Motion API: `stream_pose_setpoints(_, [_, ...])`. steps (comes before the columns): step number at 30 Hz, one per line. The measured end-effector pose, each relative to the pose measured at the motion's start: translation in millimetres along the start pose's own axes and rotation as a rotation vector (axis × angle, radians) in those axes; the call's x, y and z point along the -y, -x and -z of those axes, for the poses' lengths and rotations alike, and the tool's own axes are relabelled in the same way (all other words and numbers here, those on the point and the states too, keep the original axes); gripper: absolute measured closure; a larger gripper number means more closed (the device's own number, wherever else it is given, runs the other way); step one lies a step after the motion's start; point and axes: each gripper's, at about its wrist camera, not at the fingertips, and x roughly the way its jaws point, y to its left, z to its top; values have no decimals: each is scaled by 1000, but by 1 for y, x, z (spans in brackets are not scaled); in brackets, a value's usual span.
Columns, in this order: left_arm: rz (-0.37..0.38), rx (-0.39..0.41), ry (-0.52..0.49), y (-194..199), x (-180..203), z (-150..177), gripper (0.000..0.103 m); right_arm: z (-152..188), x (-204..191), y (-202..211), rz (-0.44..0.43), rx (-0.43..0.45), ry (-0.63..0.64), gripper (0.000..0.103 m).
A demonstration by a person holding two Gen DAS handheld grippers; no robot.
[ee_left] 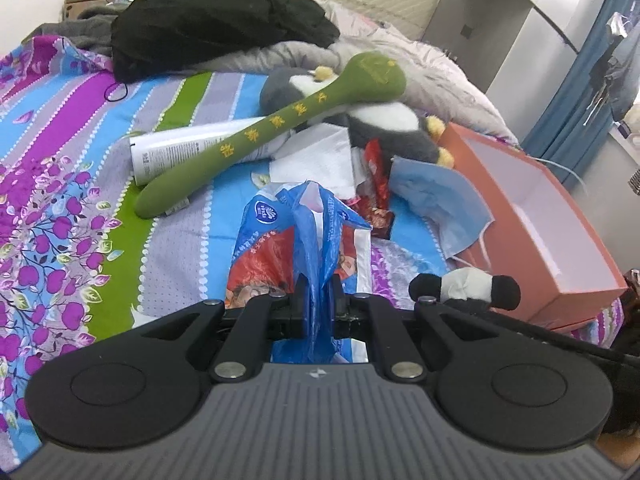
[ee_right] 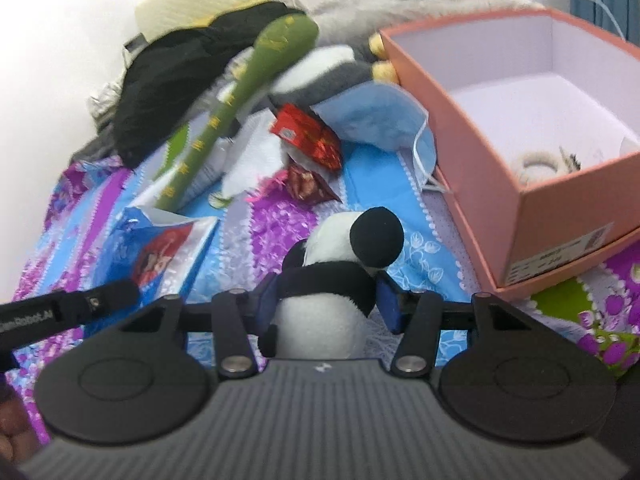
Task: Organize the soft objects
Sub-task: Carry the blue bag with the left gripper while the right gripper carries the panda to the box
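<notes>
My left gripper [ee_left: 318, 300] is shut on a blue plastic bag [ee_left: 316, 236] with red print, held just above the bedspread. My right gripper [ee_right: 326, 304] is shut on a small panda plush [ee_right: 332, 276], which also shows in the left wrist view [ee_left: 466, 284]. A long green plush stick [ee_left: 276, 128] lies across a grey and white penguin plush [ee_left: 380, 120]. A blue face mask [ee_left: 440, 204] lies beside the open pink box [ee_left: 532, 216]. The box also shows in the right wrist view [ee_right: 520, 128], to the right of the panda.
A white tube [ee_left: 192, 152] lies under the green stick. Red snack wrappers [ee_right: 308, 140] and white tissue [ee_left: 316, 160] lie mid-bed. Black clothing [ee_left: 216, 20] and a grey quilt [ee_left: 420, 64] are piled at the head. The box holds small items [ee_right: 548, 164].
</notes>
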Motion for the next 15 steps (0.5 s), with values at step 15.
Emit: stream_pose_setpoints(15, [54, 48, -42, 65, 28, 5, 93, -4, -14, 81, -37, 93, 110, 48])
